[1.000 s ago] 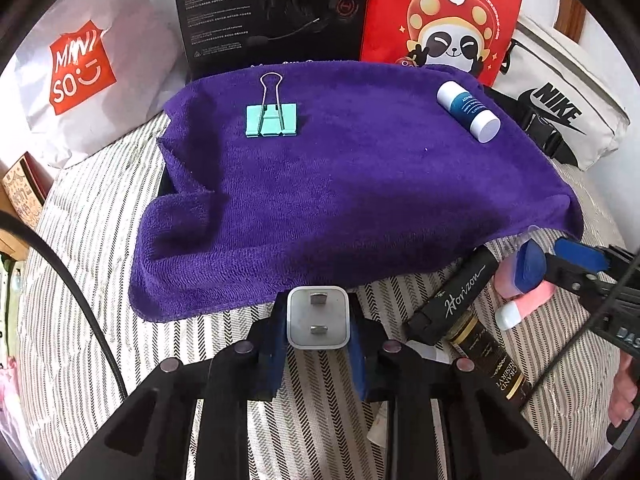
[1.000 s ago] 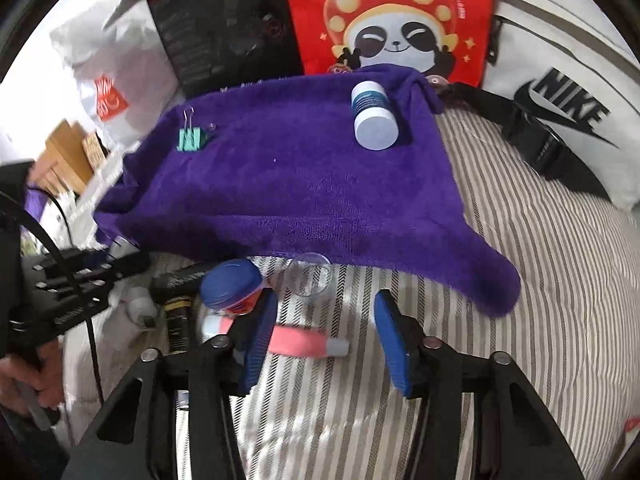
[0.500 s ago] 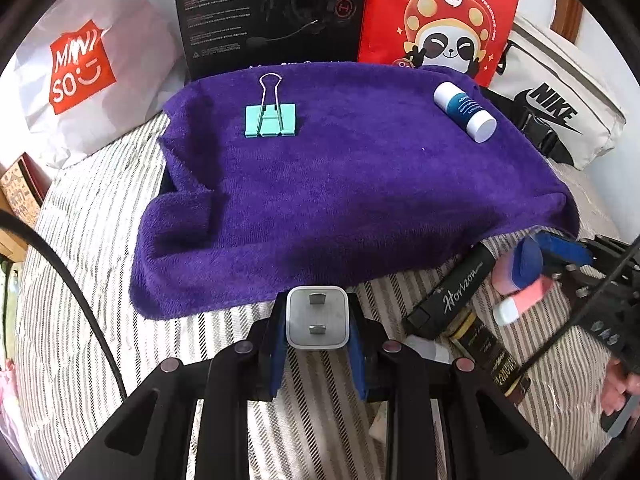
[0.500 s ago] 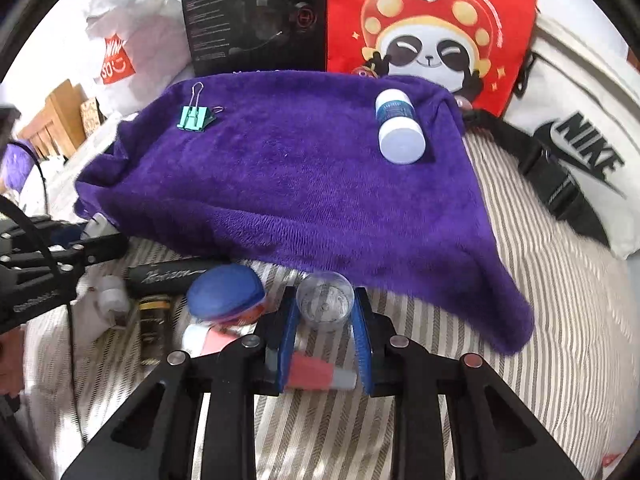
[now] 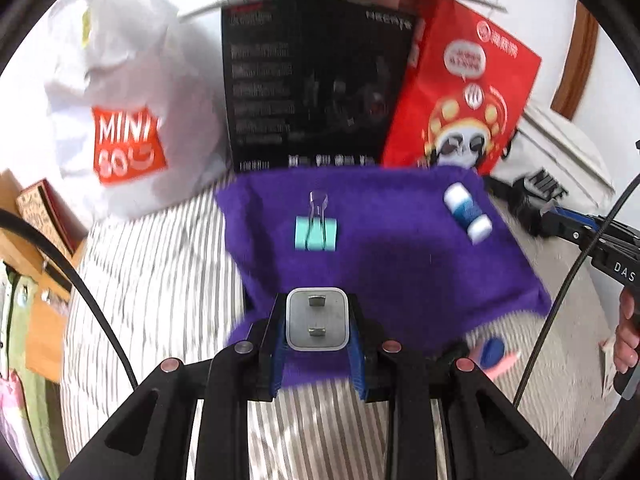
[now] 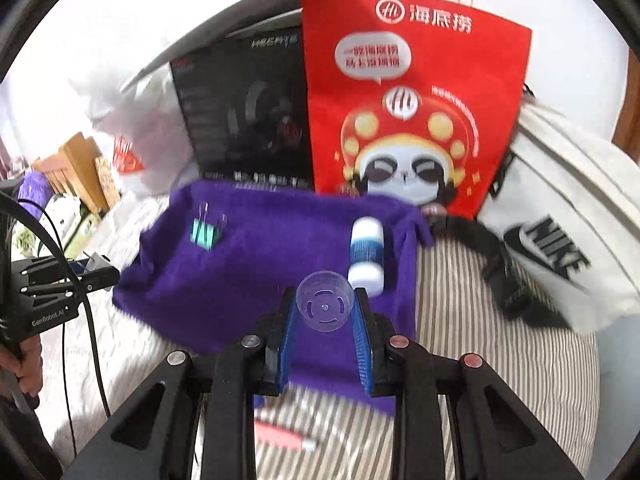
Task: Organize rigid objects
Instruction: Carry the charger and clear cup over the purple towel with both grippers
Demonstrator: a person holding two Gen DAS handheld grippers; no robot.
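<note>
— Left gripper [image 5: 316, 322], what in it?
— Clamped on a white charger plug [image 5: 316, 319], prong face toward the camera, held above the near edge of the purple towel [image 5: 400, 264].
— And the right gripper [image 6: 325, 312]?
— Pressed shut on a small clear plastic cup [image 6: 325, 302], base toward the lens, raised over the towel's near right part.
— On the towel itself?
— Teal binder clip [image 5: 316, 233] lying flat toward the back left; blue-and-white bottle [image 5: 467, 212] on its side toward the back right corner. Well apart from each other.
— Off the towel?
— Blue-capped piece and pink tube [image 5: 494, 354] on the striped bed [image 5: 168, 264] just past the towel's near edge, blurred, partly hidden behind the left gripper's frame.
— Backdrop?
— Propped behind the towel: white Miniso bag [image 5: 120, 120], black box [image 5: 312, 92], red panda bag [image 6: 416, 100]; white Nike bag [image 6: 560, 240] slumped at right.
</note>
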